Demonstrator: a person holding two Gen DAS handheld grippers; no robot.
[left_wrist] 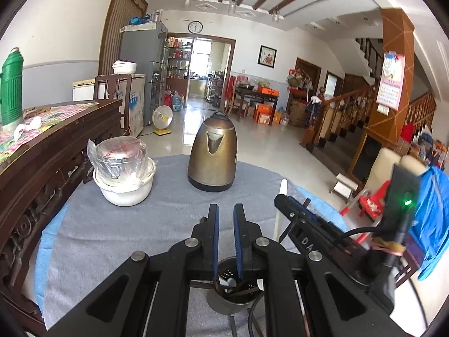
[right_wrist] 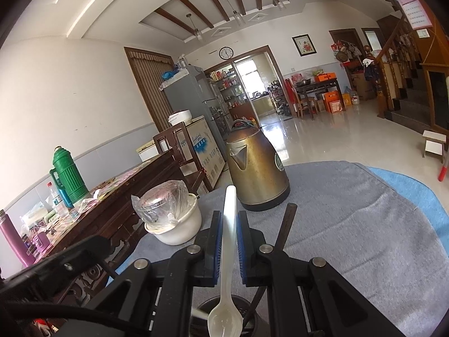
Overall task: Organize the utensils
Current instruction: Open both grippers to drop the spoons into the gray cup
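Observation:
A dark, perforated utensil holder (left_wrist: 233, 295) stands on the grey cloth (left_wrist: 112, 238), right under both grippers, with dark utensils inside. My left gripper (left_wrist: 226, 210) is shut, and only cloth shows between its blue pads; the holder sits below the finger bases. My right gripper (right_wrist: 229, 216) is shut on a white plastic spoon (right_wrist: 227, 252). The handle points forward past the fingertips and the bowl hangs over the holder (right_wrist: 249, 311). A dark wooden stick (right_wrist: 286, 224) leans out of the holder on the right. From the left wrist, the right gripper (left_wrist: 283, 199) is close on the right.
A brass-coloured kettle (left_wrist: 213, 154) stands at the far middle of the round table. A white bowl holding a plastic-wrapped glass (left_wrist: 125, 179) is at the far left. A dark wooden sideboard (left_wrist: 56, 140) with a green thermos (left_wrist: 11, 84) adjoins the table's left side.

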